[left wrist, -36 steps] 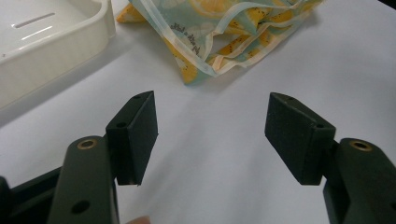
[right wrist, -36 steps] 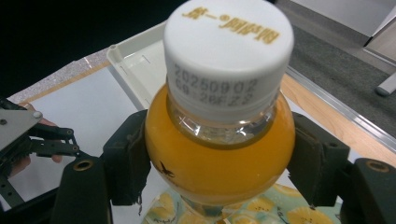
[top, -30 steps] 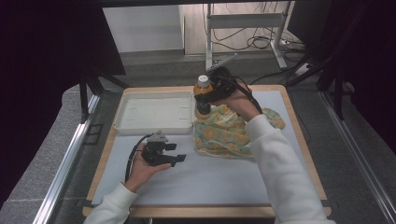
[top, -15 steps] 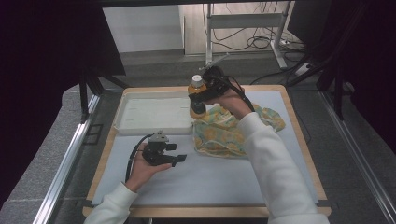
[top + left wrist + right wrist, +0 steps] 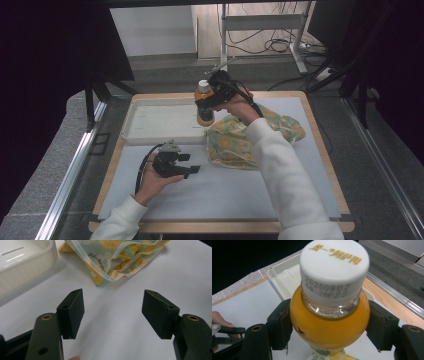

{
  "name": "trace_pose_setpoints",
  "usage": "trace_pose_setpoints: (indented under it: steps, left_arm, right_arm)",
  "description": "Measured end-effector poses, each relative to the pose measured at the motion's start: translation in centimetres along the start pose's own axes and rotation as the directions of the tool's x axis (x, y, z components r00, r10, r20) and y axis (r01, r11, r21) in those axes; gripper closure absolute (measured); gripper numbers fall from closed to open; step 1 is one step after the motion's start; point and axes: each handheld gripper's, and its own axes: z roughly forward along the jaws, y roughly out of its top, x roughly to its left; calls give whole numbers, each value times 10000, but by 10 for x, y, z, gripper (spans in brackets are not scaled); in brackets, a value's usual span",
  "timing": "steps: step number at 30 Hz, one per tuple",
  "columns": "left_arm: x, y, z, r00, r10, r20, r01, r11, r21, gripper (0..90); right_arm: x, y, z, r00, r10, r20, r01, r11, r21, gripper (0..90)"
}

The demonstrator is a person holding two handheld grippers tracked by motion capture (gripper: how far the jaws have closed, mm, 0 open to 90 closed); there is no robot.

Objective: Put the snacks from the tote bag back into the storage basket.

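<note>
Item: orange juice bottle (image 5: 204, 102), white cap, upright, held clear of the tabletop (image 5: 240, 187) above the near right corner of the white tray (image 5: 150, 122), just beside the bag. Right gripper (image 5: 207, 102): jaws clamped on the bottle's shoulder, one black pad against each side, as the right gripper view shows (image 5: 329, 322); the cap (image 5: 334, 262) carries gold lettering on top and a printed date code on its skirt. Left gripper (image 5: 189, 164): held low over the white tabletop, in front of the tray and well apart from the bottle, jaws standing wide apart with nothing between them (image 5: 113, 312). Lemon-print bag (image 5: 240, 140): lies crumpled on the tabletop, right of the tray; in the left gripper view its edge (image 5: 112, 262) lies ahead of the open jaws, not touching them.
</note>
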Motion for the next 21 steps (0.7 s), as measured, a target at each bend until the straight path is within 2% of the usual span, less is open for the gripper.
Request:
trace_pose_setpoints:
  steps: [21]
  left_arm:
    - [1, 0, 1, 9999, 92, -70, -91, 9999, 110, 348]
  right_arm:
    - [2, 1, 34, 9999, 93, -95, -90, 9996, 286, 298]
